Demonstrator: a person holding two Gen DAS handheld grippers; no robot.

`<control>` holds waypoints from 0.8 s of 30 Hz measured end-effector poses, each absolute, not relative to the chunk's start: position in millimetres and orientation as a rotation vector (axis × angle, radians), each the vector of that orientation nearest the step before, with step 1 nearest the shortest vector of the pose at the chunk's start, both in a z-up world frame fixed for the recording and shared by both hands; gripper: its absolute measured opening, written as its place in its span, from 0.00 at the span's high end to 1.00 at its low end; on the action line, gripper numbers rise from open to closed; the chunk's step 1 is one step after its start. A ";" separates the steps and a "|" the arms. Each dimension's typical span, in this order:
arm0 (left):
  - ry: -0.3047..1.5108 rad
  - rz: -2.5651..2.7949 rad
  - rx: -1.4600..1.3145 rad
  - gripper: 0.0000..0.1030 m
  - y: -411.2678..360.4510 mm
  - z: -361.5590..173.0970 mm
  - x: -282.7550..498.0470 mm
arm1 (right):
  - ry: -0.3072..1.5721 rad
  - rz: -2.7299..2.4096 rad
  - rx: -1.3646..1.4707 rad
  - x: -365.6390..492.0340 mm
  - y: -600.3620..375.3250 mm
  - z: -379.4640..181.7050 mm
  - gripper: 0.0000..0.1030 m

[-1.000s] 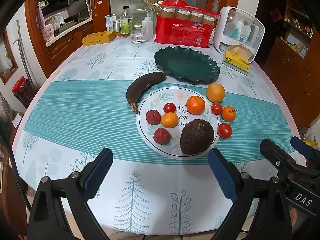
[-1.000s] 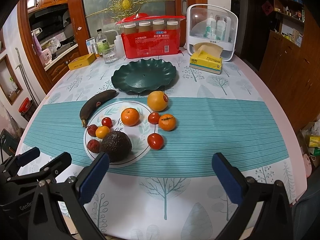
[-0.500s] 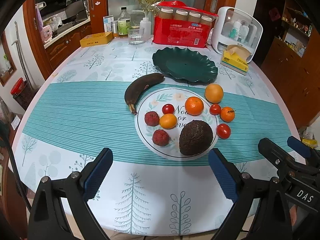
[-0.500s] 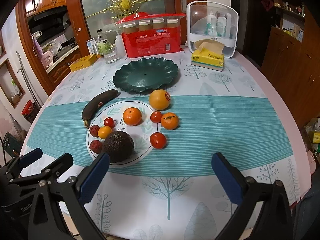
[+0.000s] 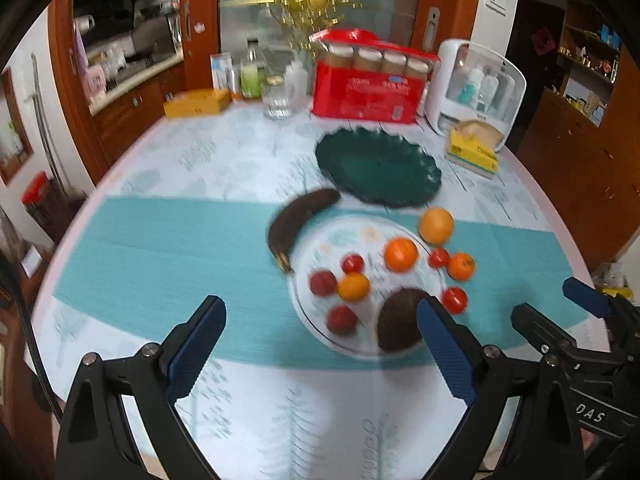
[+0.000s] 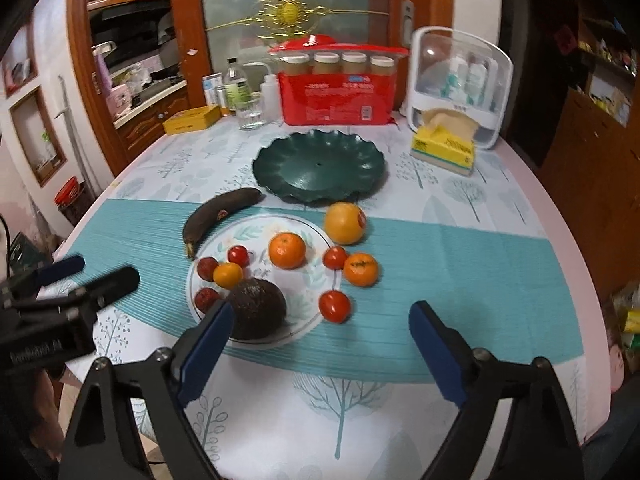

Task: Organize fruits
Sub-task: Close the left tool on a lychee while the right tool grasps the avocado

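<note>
A white patterned plate (image 6: 308, 292) holds a dark avocado (image 6: 258, 312), an orange (image 6: 287, 250), a small yellow-orange fruit (image 6: 227, 275) and several small red fruits. A blackened banana (image 6: 220, 216) lies at its left rim. A large orange (image 6: 344, 223), a mandarin (image 6: 361, 269) and two tomatoes (image 6: 335, 306) lie on the cloth to the right. An empty dark green scalloped plate (image 6: 320, 166) stands behind. My right gripper (image 6: 320, 344) is open above the near table, empty. My left gripper (image 5: 320, 344) is open and empty; its view shows the plate (image 5: 400, 224) and avocado (image 5: 396, 320).
At the table's back stand a red box with jars (image 6: 336, 92), a white storage case (image 6: 462, 84), a yellow tissue box (image 6: 446, 146), a glass (image 6: 251, 114), bottles and a yellow tin (image 6: 192, 119). Wooden cabinets line the right side.
Both grippers have moved forward toward the fruit, which now looks closer. The left view is blurred from motion. Both stay open and empty.
</note>
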State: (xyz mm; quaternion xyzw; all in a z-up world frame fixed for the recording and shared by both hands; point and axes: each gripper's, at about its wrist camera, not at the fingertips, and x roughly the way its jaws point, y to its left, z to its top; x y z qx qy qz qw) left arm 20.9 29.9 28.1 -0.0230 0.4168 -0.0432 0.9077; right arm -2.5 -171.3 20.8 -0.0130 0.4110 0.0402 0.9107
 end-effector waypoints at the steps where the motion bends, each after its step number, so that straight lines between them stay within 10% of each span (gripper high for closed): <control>1: 0.845 -0.075 -0.037 0.07 32.7 32.4 23.5 | 0.844 0.091 -0.036 -0.3 -169.6 23.1 0.14; 24: 0.918 -0.090 0.037 0.07 49.2 -53.3 57.6 | 1.014 0.262 0.014 42.7 -141.2 -44.4 0.23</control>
